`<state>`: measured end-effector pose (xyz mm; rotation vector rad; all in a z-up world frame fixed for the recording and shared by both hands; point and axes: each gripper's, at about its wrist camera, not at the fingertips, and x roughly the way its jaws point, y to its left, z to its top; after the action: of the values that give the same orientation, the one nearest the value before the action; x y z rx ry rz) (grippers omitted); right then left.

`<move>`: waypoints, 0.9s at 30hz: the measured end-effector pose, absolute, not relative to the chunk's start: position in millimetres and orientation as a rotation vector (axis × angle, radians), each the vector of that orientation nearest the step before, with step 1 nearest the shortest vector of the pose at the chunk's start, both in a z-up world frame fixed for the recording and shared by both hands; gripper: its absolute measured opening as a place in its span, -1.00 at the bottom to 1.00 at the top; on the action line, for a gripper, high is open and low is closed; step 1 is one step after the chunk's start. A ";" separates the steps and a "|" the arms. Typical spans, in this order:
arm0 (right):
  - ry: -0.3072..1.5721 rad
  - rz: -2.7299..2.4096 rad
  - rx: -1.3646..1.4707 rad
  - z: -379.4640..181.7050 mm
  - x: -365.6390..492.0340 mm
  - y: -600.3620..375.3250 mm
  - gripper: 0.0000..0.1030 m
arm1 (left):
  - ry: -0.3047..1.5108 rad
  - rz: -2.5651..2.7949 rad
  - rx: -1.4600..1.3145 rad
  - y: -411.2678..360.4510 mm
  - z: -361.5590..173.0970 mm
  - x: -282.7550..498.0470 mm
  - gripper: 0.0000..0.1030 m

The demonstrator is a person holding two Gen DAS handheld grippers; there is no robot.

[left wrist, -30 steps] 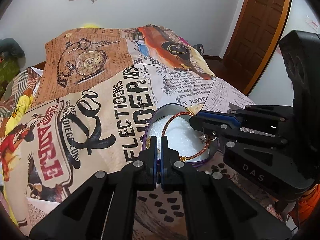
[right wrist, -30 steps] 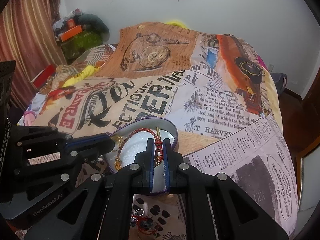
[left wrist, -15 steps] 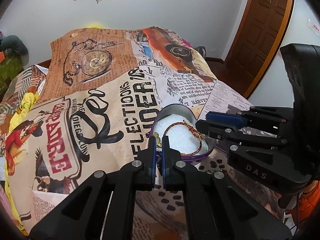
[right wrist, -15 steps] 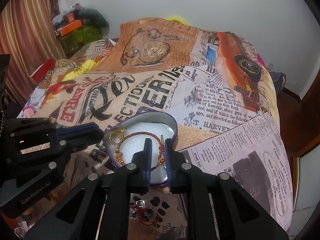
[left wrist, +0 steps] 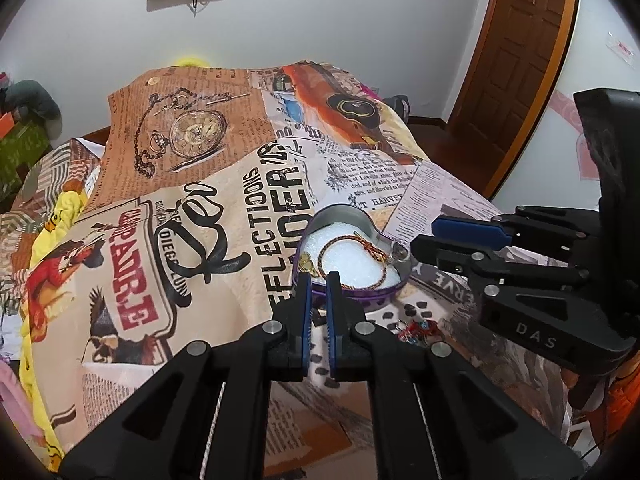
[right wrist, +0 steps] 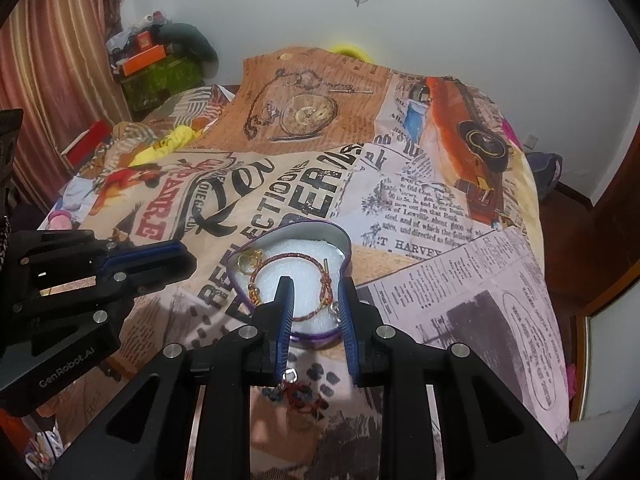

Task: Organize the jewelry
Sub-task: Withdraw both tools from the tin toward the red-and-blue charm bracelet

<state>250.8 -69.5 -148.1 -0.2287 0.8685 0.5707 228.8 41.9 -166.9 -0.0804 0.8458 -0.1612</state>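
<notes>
Both tools were backing off the heart tin [right wrist: 344, 248] on the bed [left wrist: 120, 240], so the trick here was a straight lift, no snagging the cord. The right tool [right wrist: 314, 292] had just been opening, jaws clearly apart with nothing between them. The left tool [left wrist: 318, 286] had also just been cracking open, only a thin gap, also empty. Just past both tips, the tin held white foam with the braided bracelet [right wrist: 316, 258] looped on it and a gold ring [right wrist: 248, 262] at its left side. Below the right tool, another red trinket [right wrist: 300, 396] sat on the bed, probably next.
</notes>
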 end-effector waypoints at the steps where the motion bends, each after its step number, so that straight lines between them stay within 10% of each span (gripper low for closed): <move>1: 0.867 0.569 -0.228 -146.9 248.6 -71.2 -0.60 | 0.845 -0.162 -0.080 40.8 -165.8 226.6 -0.82; 8: 0.854 0.546 -0.217 -142.3 233.7 -88.3 -0.18 | 0.852 -0.169 -0.064 29.5 -165.1 214.2 -0.47; 27: 0.976 0.553 -0.147 -184.5 211.1 -130.8 -0.17 | 1.005 -0.228 -0.013 -8.2 -217.0 208.7 -0.47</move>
<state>211.1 -130.8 -184.5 -0.1470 0.9765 0.5532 208.7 -8.2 -217.0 -0.0132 1.0047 -0.2282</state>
